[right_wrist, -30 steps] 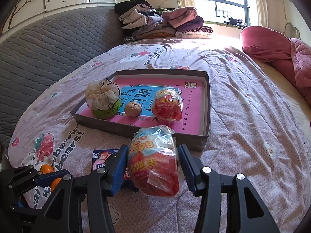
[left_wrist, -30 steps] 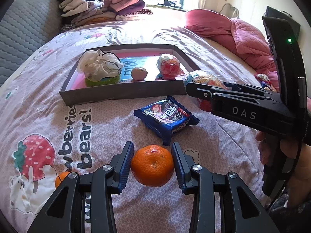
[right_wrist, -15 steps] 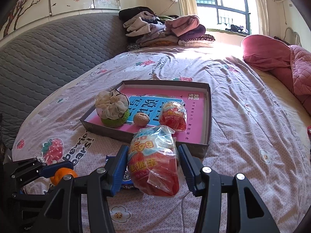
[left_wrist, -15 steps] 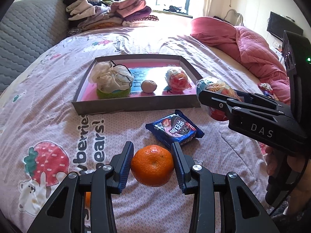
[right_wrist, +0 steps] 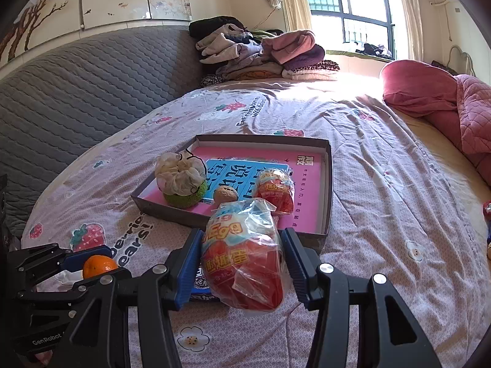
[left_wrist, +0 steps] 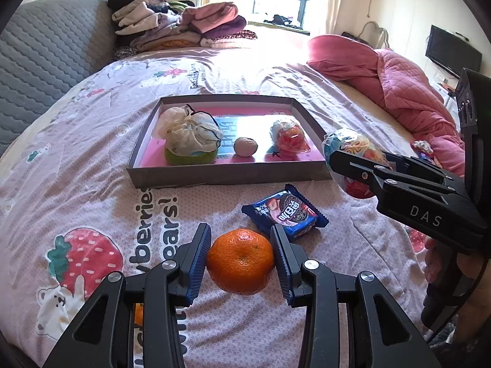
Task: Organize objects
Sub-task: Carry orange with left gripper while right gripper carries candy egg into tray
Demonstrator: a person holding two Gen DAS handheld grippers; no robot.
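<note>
**Both grippers hold food over the bed**

Hard to see: a second small orange thing (left_wrist: 138,313) peeks out under the left gripper (left_wrist: 241,259), mostly hidden. The blue cookie pack (left_wrist: 285,211) is half covered in the right view by the snack bag (right_wrist: 244,257). The writing on the pack is too small to read. The person's hand (left_wrist: 435,268) is cut off at 3 o'clock.

Left gripper pinches the orange (left_wrist: 241,260) w/ both blue pads. Right gripper (right_wrist: 244,260) pinches the snack bag, just in front of the tray (left_wrist: 227,173).

In the tray: a cloth bundle (left_wrist: 190,133) at 9 o'clock, a walnut (left_wrist: 245,146) in the middle, another wrapped snack (left_wrist: 290,138) at 3 o'clock.

The bed sheet (left_wrist: 92,153) is pink-purple w/ strawberries & bears. At 12 o'clock: folded clothes (right_wrist: 260,53) & a window (right_wrist: 353,9). A pink quilt (left_wrist: 399,89) sits at 2 o'clock.
</note>
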